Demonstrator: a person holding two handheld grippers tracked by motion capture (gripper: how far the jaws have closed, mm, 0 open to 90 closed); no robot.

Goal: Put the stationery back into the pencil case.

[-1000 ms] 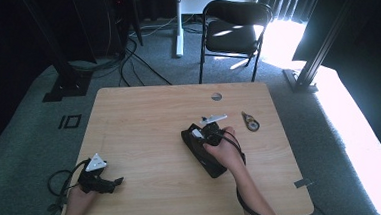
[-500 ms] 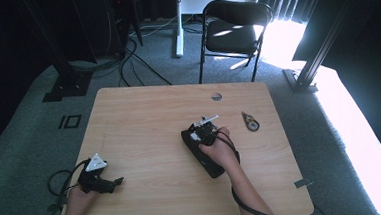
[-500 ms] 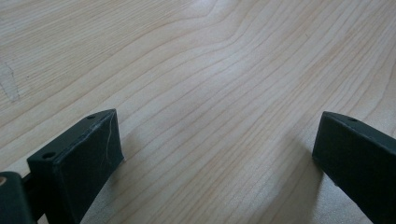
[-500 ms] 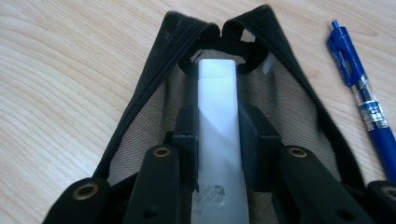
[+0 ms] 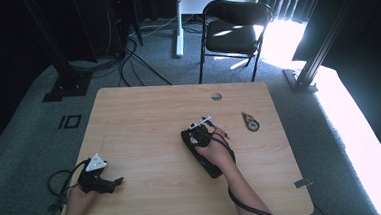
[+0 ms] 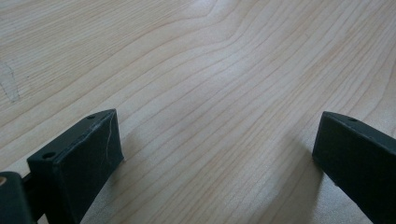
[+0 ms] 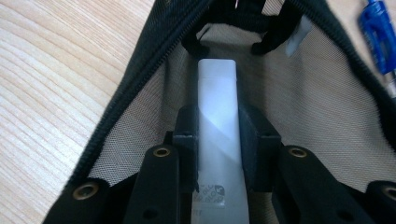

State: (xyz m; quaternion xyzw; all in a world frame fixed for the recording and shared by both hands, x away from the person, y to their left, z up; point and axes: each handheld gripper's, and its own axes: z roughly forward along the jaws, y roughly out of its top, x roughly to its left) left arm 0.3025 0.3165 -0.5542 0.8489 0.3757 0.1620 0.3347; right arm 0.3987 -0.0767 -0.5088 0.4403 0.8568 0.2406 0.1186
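Sunlight spills across the carpet beyond the wooden table (image 5: 144, 125), with a black chair (image 5: 233, 27) at its far side. Right gripper (image 7: 217, 135) is clamped on a white stick (image 7: 217, 121), jaws pressing both its flanks, and it points straight into the open mesh pouch (image 7: 317, 107), the stick's far end over the mesh lining between the zip edges. From above, that gripper (image 5: 200, 137) sits over the black pouch (image 5: 209, 164) at mid-table, the hand (image 5: 215, 153) on top of it. A blue pen (image 7: 380, 44) lies just beside the pouch, outside its rim. A small tape dispenser (image 5: 251, 122) rests near the pouch, toward the table's right edge. Left gripper (image 5: 103, 182) rests at the near left corner, well apart from the pouch, jaws spread wide over bare wood with nothing between them.
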